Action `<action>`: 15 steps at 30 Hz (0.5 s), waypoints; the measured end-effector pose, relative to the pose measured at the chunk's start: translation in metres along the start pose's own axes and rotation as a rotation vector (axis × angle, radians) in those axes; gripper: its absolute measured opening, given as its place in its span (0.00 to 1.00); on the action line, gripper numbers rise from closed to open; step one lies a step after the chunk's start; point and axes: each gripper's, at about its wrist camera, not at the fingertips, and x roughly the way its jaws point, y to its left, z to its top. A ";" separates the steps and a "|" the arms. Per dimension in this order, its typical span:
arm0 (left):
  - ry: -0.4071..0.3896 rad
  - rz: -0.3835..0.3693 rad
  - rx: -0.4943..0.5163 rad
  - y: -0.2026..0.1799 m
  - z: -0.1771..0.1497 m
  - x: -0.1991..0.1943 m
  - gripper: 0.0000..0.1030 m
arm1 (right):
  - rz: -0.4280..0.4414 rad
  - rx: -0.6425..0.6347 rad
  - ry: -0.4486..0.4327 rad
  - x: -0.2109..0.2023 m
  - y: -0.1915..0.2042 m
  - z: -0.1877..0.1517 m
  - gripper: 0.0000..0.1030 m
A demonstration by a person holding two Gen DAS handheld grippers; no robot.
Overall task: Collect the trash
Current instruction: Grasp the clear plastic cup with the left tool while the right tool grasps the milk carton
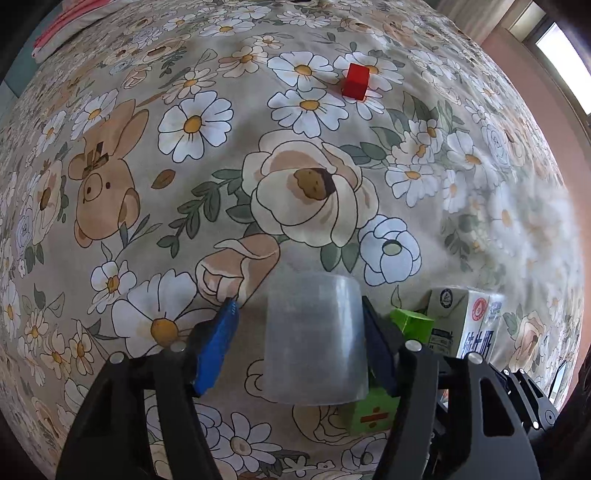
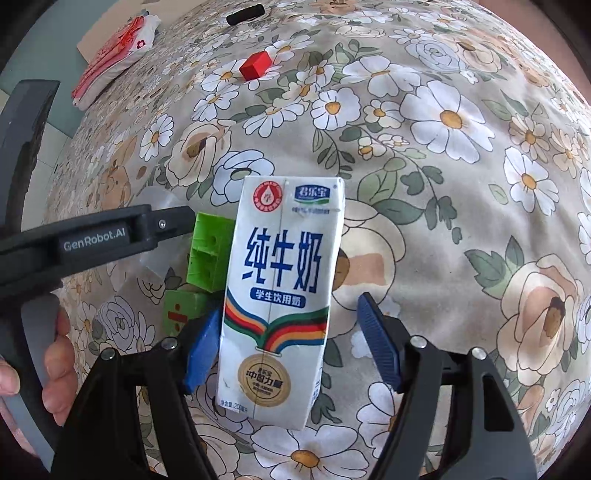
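My left gripper [image 1: 299,325] straddles a clear plastic cup [image 1: 316,339] lying on the flowered bedsheet [image 1: 192,177]. Jaws spread: the right pad touches or nearly touches the cup wall, the left pad stands off with a gap. Not clamped.

Just right of the cup sit two green blocks [image 1: 412,325], one beyond the right finger, one lower with a red division mark, partly under the cup's rim. These crowd the right finger. Past them, the milk carton [image 1: 469,325].

My right gripper [image 2: 291,347] is wide open around that milk carton [image 2: 280,295], which lies label up. The left pad is close to or against its edge; the right pad is well apart.

From the right wrist view, the green blocks [image 2: 208,254] lie just left of the carton, with my left gripper's finger reaching in above them.

Further off: a red cube [image 1: 355,81], a black cylinder [image 2: 245,14] near the far edge, and a red-and-white bag [image 2: 114,55] beyond the sheet.
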 end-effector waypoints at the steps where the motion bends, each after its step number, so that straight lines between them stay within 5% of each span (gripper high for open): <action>1: 0.003 -0.002 0.002 0.001 0.000 0.004 0.56 | -0.005 0.004 -0.001 0.001 0.000 0.001 0.66; 4: -0.002 0.007 0.016 0.000 0.000 0.012 0.56 | -0.038 -0.011 0.001 0.010 0.003 0.003 0.65; 9: -0.055 0.004 0.018 0.000 -0.001 0.009 0.47 | -0.049 -0.022 -0.023 0.011 0.001 0.006 0.48; 15: -0.112 -0.010 0.012 0.002 -0.015 -0.017 0.47 | -0.027 -0.036 -0.051 -0.012 -0.013 -0.003 0.48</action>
